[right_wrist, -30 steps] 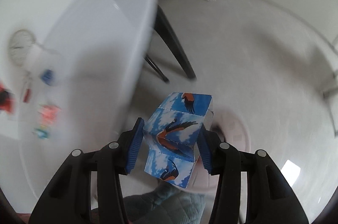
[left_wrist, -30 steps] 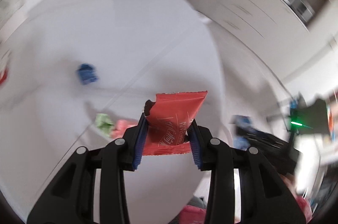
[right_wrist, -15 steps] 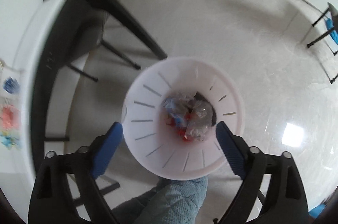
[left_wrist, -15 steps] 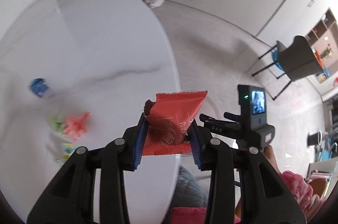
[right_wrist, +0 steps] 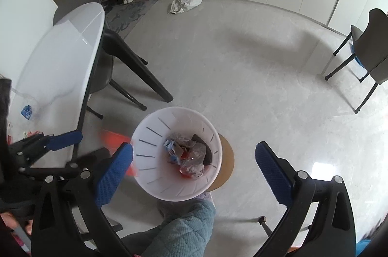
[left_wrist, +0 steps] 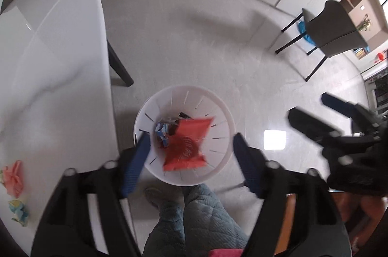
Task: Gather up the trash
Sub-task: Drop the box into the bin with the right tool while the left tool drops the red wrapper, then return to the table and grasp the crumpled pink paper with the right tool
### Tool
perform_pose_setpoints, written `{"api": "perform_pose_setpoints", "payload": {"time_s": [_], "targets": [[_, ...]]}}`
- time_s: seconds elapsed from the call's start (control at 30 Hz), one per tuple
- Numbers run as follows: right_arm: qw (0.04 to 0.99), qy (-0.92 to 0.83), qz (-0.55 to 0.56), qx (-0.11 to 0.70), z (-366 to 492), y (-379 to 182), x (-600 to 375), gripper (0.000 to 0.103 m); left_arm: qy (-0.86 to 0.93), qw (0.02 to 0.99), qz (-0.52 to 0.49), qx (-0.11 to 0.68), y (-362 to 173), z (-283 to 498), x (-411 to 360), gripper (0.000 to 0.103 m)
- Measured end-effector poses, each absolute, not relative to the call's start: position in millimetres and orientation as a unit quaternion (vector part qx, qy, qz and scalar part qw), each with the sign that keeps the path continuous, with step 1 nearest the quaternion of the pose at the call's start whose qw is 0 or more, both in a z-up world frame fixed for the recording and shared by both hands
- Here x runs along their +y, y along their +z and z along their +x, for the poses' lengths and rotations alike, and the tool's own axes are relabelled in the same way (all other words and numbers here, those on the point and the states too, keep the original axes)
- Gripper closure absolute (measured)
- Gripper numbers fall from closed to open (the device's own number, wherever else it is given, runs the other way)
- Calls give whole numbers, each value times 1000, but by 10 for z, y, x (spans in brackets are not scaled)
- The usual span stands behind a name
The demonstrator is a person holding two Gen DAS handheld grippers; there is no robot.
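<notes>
In the left wrist view the left gripper (left_wrist: 190, 150) points down over the white bin (left_wrist: 225, 122), which stands on the floor beside the white table (left_wrist: 53, 77). Its jaws have just been opening and now stand apart, and the red wrapper (left_wrist: 188, 145) is blurred between them, touching neither blue pad, over the bin's mouth. Other wrappers lie in the bottom of the bin. On the table's near edge lie a pink scrap (left_wrist: 14, 178) and a yellow-blue scrap (left_wrist: 19, 212). The right gripper (left_wrist: 322, 109) shows at the right edge, blurred, fingers spread. The person's quilted teal leg (left_wrist: 194, 215) is below the bin. In the right wrist view the right gripper (right_wrist: 194, 160) hangs over the same bin (right_wrist: 145, 133), its jaws just opened wide and empty. The left gripper (right_wrist: 72, 143) is at the left, and the wrapper (right_wrist: 114, 137) is an orange-red blur at the bin's left rim. A blue scrap (right_wrist: 26, 111) lies on the table (right_wrist: 60, 58).
</notes>
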State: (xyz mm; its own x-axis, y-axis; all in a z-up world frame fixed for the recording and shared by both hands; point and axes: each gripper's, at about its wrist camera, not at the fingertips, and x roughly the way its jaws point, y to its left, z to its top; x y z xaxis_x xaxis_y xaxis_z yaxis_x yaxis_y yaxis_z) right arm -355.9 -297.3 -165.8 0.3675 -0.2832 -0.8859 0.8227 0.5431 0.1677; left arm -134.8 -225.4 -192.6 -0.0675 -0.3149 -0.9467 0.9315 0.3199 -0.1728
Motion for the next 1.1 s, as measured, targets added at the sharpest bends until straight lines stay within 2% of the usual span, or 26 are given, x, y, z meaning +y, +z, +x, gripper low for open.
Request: {"api": "perform_pose_setpoints", "payload": {"time_s": [0.1, 0.23, 0.3, 0.5, 0.67, 0.87, 1.1], "targets": [[760, -358, 318, 439, -3571, -1718, -3044, 3, -506, 615, 292, 530, -1947, -1348, -2256, 24], [766, -347, 317, 438, -3536, -1646, -3122, 3, -508, 627, 282, 519, -1793, -1277, -2240, 22], [775, -339, 304, 438, -3453, -1516, -3144, 3, -508, 641, 266, 510, -1584, -1166, -2148, 22], [822, -296, 264, 409, -3123, -897, -3059, 3, -460, 724, 202, 473, -821, -766, -1603, 8], [862, -221, 229, 395, -2602, -513, -2846, 3, -382, 792, 162, 447, -380, -354, -849, 8], [882, -71, 185, 426, -1769, -567, -2340, 3, -291, 833, 127, 453, -289, -103, -34, 8], [857, 112, 77, 498, -942, -923, -1574, 3, -221, 838, 83, 492, -571, -50, 612, 8]]}}
